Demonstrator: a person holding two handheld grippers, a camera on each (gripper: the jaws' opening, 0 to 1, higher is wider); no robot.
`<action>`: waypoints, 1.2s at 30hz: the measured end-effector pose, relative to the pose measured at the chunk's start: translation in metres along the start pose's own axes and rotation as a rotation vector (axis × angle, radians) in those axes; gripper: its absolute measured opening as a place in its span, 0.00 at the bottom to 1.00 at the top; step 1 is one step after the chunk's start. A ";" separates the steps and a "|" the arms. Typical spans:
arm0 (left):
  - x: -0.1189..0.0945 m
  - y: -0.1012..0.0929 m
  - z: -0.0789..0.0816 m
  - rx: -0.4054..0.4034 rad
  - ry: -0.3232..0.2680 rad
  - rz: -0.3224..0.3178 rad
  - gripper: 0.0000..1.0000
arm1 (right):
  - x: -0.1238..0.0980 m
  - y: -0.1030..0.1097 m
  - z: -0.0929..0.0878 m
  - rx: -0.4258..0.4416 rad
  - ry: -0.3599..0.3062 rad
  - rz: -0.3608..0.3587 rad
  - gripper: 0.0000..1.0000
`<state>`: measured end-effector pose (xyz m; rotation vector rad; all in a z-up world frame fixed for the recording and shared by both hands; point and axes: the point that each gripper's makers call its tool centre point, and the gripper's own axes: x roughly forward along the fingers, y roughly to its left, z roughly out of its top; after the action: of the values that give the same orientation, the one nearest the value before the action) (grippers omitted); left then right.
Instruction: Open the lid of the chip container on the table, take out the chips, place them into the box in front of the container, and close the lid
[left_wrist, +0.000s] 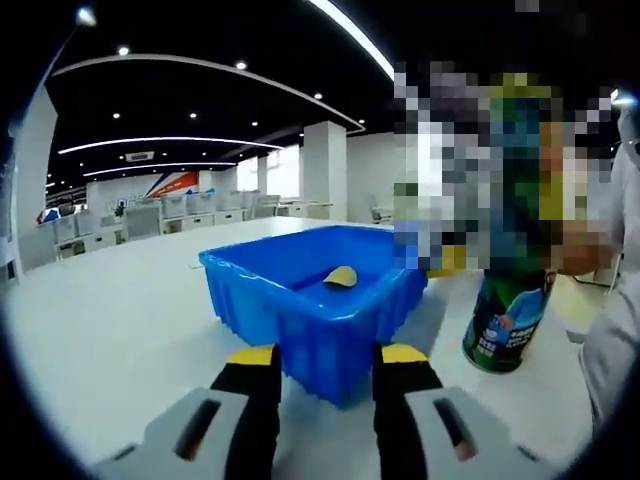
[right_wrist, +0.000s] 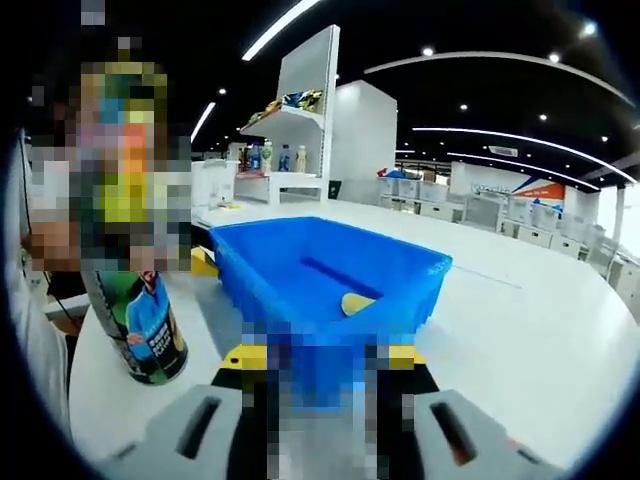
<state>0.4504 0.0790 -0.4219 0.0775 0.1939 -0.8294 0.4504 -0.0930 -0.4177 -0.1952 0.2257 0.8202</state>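
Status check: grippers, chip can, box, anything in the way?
Left gripper open, empty. Right gripper holds nothing visible, jaws partly hidden. One chip in blue box; chip can upright beside it, top hidden. Nothing blocking.

White table (left_wrist: 110, 330): blue box (left_wrist: 320, 300) at centre; chip container (left_wrist: 508, 325) standing at 3 o'clock of it.

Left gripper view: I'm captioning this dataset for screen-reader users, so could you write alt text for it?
A blue box sits on a white table with one yellow chip inside, straight ahead of the open left claw. To its right stands a green chip container, its upper part obscured by mosaic. An office with ceiling lights lies behind.
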 end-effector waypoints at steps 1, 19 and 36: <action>-0.001 0.000 0.000 0.001 0.000 0.002 0.36 | 0.000 0.001 0.000 -0.007 0.000 -0.001 0.34; -0.007 0.000 0.017 0.058 -0.040 0.041 0.35 | -0.001 -0.006 0.021 -0.096 -0.037 -0.015 0.33; -0.005 0.025 0.049 0.049 -0.093 0.068 0.34 | 0.021 -0.036 0.058 -0.113 -0.078 0.015 0.33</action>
<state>0.4725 0.0922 -0.3730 0.0910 0.0830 -0.7682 0.4982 -0.0875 -0.3651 -0.2676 0.1076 0.8541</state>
